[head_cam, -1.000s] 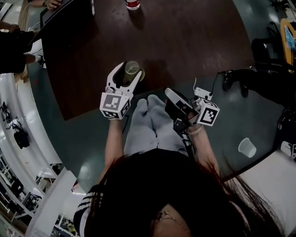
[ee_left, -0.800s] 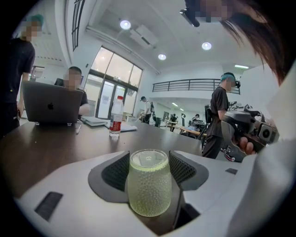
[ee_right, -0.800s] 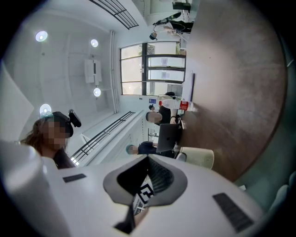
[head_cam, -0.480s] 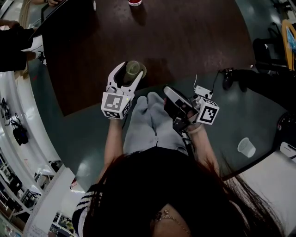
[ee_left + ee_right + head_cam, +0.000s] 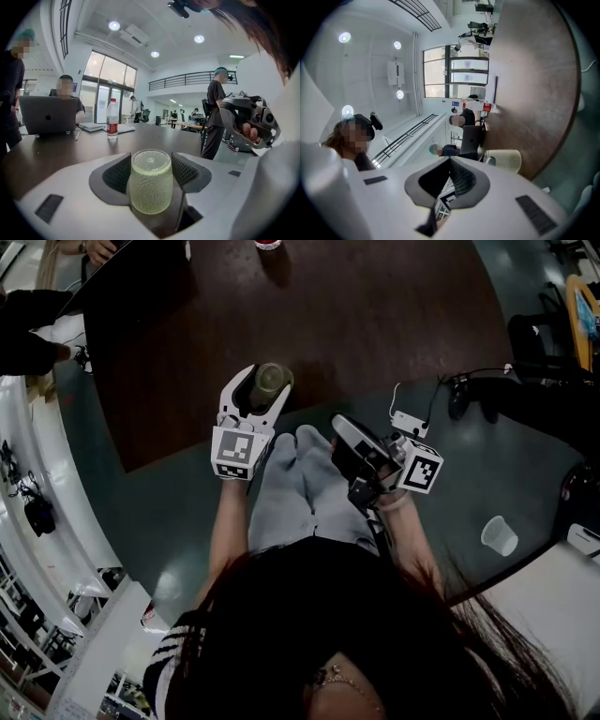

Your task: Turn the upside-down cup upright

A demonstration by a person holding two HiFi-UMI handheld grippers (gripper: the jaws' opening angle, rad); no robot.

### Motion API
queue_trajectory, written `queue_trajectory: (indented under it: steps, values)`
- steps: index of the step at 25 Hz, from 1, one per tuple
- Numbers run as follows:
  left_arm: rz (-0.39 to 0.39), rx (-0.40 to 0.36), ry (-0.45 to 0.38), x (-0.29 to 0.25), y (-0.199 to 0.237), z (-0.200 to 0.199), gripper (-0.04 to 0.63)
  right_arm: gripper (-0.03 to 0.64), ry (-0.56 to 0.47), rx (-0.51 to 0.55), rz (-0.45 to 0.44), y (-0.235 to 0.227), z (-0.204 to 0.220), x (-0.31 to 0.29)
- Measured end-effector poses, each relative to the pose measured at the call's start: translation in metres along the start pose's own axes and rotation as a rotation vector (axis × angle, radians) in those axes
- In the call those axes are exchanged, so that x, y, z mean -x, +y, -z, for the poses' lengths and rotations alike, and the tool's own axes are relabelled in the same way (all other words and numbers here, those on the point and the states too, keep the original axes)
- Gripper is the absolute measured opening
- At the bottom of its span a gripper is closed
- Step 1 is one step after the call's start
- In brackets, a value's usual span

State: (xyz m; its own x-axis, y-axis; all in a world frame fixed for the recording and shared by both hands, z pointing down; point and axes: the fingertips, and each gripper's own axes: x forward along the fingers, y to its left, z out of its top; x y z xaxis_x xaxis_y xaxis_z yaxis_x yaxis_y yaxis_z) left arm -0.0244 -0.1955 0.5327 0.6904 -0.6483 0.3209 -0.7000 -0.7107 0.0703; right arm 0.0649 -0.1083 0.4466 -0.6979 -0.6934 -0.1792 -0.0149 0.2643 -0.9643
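Note:
A pale green, bumpy glass cup (image 5: 150, 187) stands between the jaws of my left gripper (image 5: 151, 171), its flat closed base facing up. Both dark pads (image 5: 117, 174) lie against its sides, so the gripper is shut on it. From the head view the cup (image 5: 270, 379) and the left gripper (image 5: 261, 383) sit at the near edge of the dark brown table (image 5: 375, 315). My right gripper (image 5: 345, 432) hangs off the table over the person's lap, shut with nothing in it. Its closed jaws (image 5: 451, 176) show in the right gripper view, with the cup (image 5: 504, 161) beyond them.
A water bottle with a red label (image 5: 111, 119) and an open laptop (image 5: 47, 115) stand at the table's far side, with people behind them. A clear plastic cup (image 5: 500, 536) and cables (image 5: 450, 390) lie on the floor to the right.
My left gripper has rolled a little with the cup in it, so the cup shows more of its side in the head view. The right gripper has kept still.

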Motion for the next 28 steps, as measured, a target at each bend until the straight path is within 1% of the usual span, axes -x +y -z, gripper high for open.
queue_trajectory:
  steps: [4, 7, 9, 12, 14, 16, 19, 22, 25, 28]
  values:
    - [0.003, -0.037, 0.017, -0.004, 0.006, 0.007, 0.278, 0.017, -0.008, 0.003, -0.004, -0.002, 0.0, -0.005]
    - [0.004, -0.053, 0.027, -0.003, 0.001, 0.008, 0.278, 0.017, -0.014, 0.004, -0.014, 0.004, 0.001, 0.0]
    - [0.003, -0.049, 0.027, -0.005, 0.004, 0.011, 0.278, 0.017, -0.021, -0.002, -0.014, 0.001, 0.001, -0.001]
    - [-0.011, -0.014, 0.002, -0.004, 0.011, 0.01, 0.278, 0.017, -0.029, 0.0, -0.02, -0.001, 0.001, -0.003]
    - [-0.027, -0.001, -0.022, 0.001, 0.007, 0.001, 0.278, 0.017, -0.032, 0.01, -0.027, 0.006, 0.001, 0.002]
    - [-0.038, -0.007, -0.041, 0.005, 0.005, -0.009, 0.278, 0.017, -0.035, 0.008, -0.035, 0.013, 0.0, 0.006]
    - [-0.049, -0.012, -0.067, 0.011, -0.003, -0.023, 0.278, 0.017, -0.034, 0.033, -0.052, 0.02, -0.002, 0.014]
    - [-0.069, 0.011, -0.099, 0.02, -0.008, -0.036, 0.278, 0.017, -0.031, 0.065, -0.064, 0.029, -0.006, 0.014]
    - [-0.092, 0.05, -0.142, 0.035, -0.008, -0.052, 0.278, 0.017, -0.039, 0.102, -0.038, 0.031, -0.009, 0.012]
    - [-0.096, 0.08, -0.171, 0.053, -0.013, -0.07, 0.278, 0.017, -0.032, 0.187, 0.007, 0.038, -0.01, 0.01]
